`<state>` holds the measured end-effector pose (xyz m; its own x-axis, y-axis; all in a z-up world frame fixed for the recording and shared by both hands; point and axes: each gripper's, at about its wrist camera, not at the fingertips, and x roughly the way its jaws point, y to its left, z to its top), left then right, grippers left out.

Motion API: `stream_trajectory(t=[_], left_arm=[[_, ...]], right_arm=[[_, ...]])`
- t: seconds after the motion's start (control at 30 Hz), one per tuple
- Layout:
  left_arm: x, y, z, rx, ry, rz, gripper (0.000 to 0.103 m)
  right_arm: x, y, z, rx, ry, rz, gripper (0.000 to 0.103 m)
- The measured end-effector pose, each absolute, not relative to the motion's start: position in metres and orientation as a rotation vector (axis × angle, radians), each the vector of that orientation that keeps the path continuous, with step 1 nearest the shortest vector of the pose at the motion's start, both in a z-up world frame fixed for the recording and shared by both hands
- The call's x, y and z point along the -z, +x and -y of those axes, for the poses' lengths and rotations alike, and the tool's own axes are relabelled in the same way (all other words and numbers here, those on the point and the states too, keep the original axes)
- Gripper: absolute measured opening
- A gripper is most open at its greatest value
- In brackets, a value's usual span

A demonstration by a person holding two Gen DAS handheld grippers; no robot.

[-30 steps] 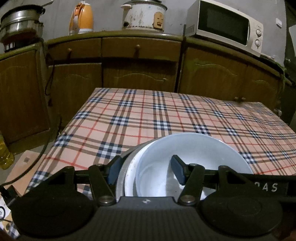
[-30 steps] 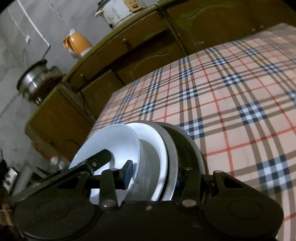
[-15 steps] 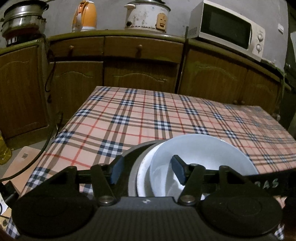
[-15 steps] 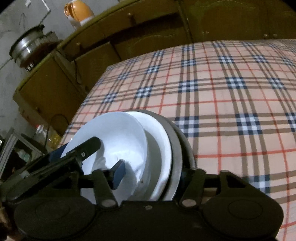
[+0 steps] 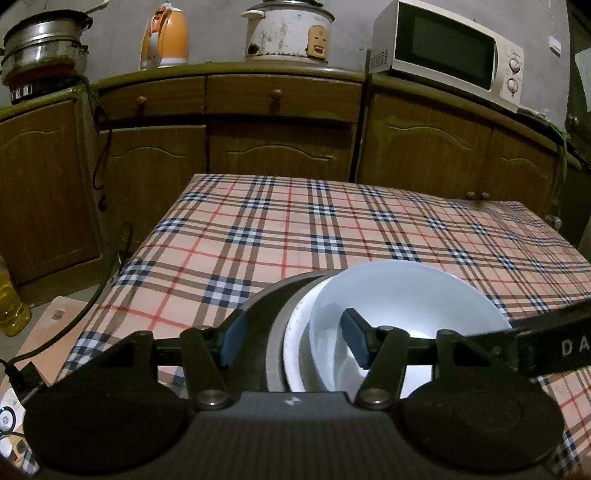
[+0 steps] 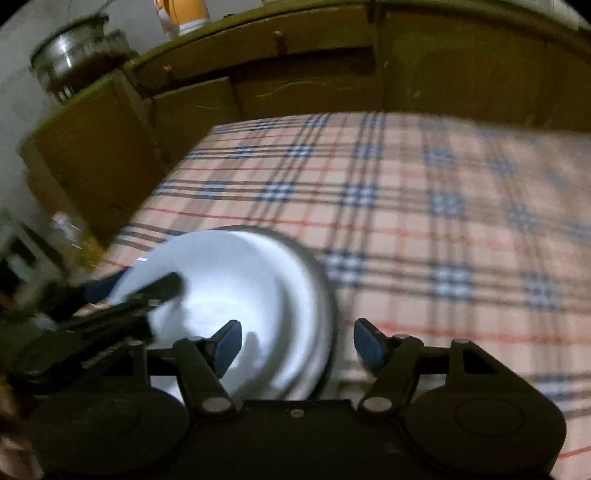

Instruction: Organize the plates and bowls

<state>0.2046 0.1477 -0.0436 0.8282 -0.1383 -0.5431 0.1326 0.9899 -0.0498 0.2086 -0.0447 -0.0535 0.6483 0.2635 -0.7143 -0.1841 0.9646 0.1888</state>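
Note:
A stack of dishes stands at the near edge of the plaid table (image 5: pixel 332 229): a white bowl (image 5: pixel 406 306) inside a white plate (image 5: pixel 297 343), on a grey metal plate (image 5: pixel 273 314). My left gripper (image 5: pixel 288 343) is open, its fingers straddling the left rims of the stack, one pad outside the metal plate and one inside the bowl. In the blurred right wrist view the white bowl (image 6: pixel 229 291) and metal plate (image 6: pixel 325 295) show too. My right gripper (image 6: pixel 295 347) is open and straddles the right rims. The left gripper's finger (image 6: pixel 155 291) reaches over the bowl.
Brown cabinets (image 5: pixel 280 147) run behind the table. On the counter stand a microwave (image 5: pixel 447 55), a rice cooker (image 5: pixel 288 29), an orange kettle (image 5: pixel 164 35) and a steel pot (image 5: pixel 40 44). A cable (image 5: pixel 107 258) and a yellow bottle (image 5: pixel 11 310) are on the floor at the left.
Both grippers have drawn back and levelled out. The right gripper has swung to face the table more squarely, and its view is blurred from moving. The stack stays on the table.

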Motion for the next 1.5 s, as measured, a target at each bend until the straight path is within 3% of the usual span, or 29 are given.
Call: stream_trajectory(t=[0.2, 0.37, 0.43, 0.53, 0.9, 1.5], left_arm=[[0.036, 0.192, -0.146, 0.169, -0.021, -0.537, 0.062], [0.018, 0.153, -0.148, 0.179, -0.03, -0.429, 0.078], [0.009, 0.126, -0.149, 0.16, -0.032, -0.356, 0.092], [0.001, 0.093, -0.148, 0.119, -0.038, -0.287, 0.102], [0.006, 0.034, -0.128, 0.089, 0.018, -0.242, 0.103], [0.01, 0.03, -0.138, 0.06, -0.003, -0.279, 0.103]], right_arm=[[0.037, 0.167, 0.052, -0.225, 0.085, -0.675, 0.081], [0.036, 0.099, 0.036, -0.158, -0.051, -0.486, 0.082], [0.038, 0.075, 0.034, -0.124, -0.045, -0.44, 0.083], [0.042, 0.047, 0.032, -0.064, -0.023, -0.413, 0.083], [0.045, -0.009, 0.029, -0.046, 0.094, -0.487, 0.083], [0.053, -0.029, 0.028, -0.061, 0.152, -0.514, 0.084]])
